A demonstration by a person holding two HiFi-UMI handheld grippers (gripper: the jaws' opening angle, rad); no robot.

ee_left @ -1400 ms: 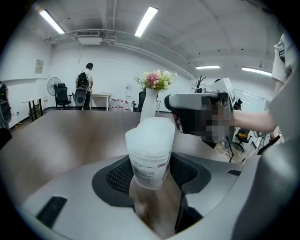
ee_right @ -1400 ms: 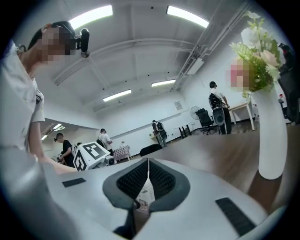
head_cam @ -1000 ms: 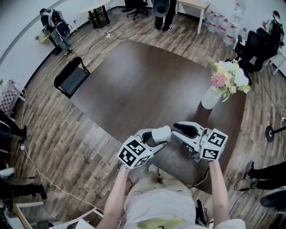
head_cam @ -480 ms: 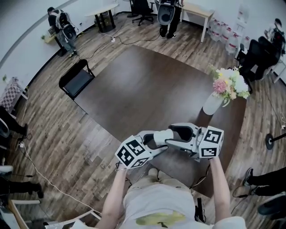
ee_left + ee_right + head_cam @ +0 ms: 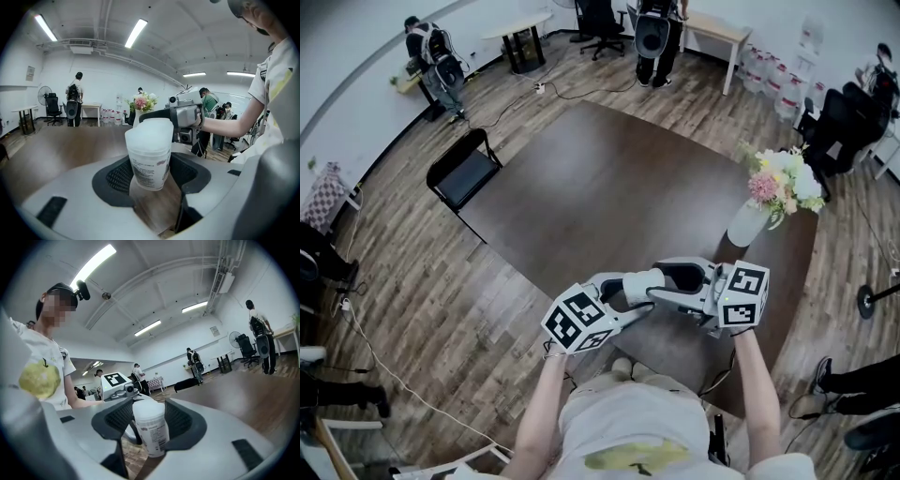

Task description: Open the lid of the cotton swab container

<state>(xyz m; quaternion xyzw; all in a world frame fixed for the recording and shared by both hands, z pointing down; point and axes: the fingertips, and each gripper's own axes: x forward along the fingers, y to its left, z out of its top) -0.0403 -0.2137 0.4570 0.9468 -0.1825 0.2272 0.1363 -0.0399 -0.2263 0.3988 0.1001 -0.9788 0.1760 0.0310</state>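
Note:
A white translucent cotton swab container with a printed label is held above the near edge of the dark table. My left gripper is shut on its lower body, label side up. My right gripper comes from the right, and its jaws are closing on the container's lid end. In the right gripper view the pads touch the lid on both sides. The lid sits closed on the container. In the left gripper view the right gripper shows behind the lid.
A white vase of flowers stands at the table's right side. A black chair stands left of the table. Several people, desks and office chairs are at the far end of the room. My legs are below the grippers.
The right gripper was apart from the container a second ago. It has moved left and now has its jaws round the lid end. The left gripper has kept its hold.

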